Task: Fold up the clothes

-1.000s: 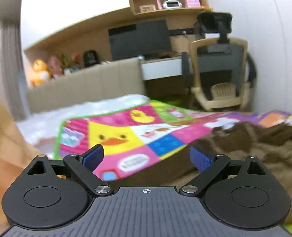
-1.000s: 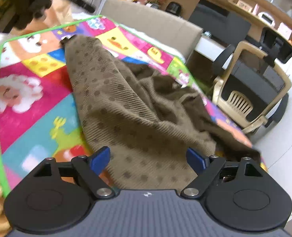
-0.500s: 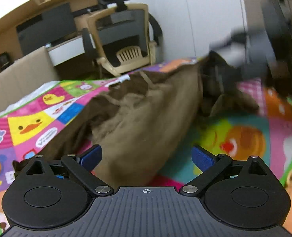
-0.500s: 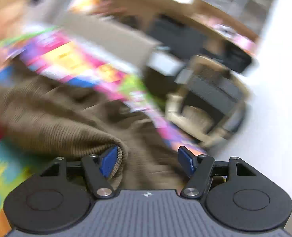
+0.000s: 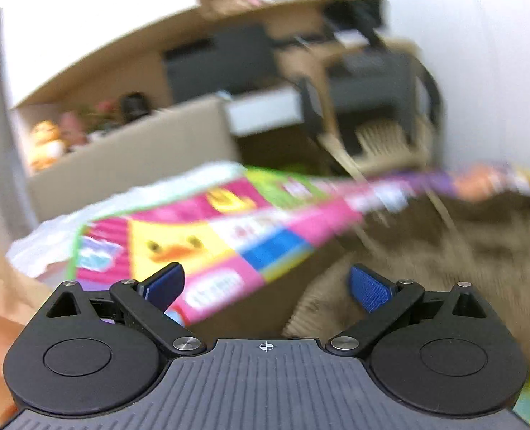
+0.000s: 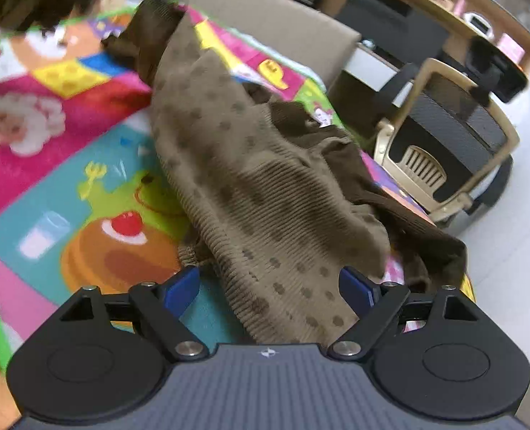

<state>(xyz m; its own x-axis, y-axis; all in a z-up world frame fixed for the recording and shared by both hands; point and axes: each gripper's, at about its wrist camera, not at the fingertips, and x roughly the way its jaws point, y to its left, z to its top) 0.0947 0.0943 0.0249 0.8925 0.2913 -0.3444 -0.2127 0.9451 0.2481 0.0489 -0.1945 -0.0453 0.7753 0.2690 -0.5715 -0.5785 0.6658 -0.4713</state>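
Right gripper (image 6: 270,288) spread wide over the brown dotted garment (image 6: 250,193), nothing clamped. Left gripper (image 5: 266,285) likewise wide, nothing held.

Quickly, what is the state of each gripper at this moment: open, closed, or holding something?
Left gripper: open, holding nothing.
Right gripper: open, with the brown dotted garment lying between its fingers, not clamped.
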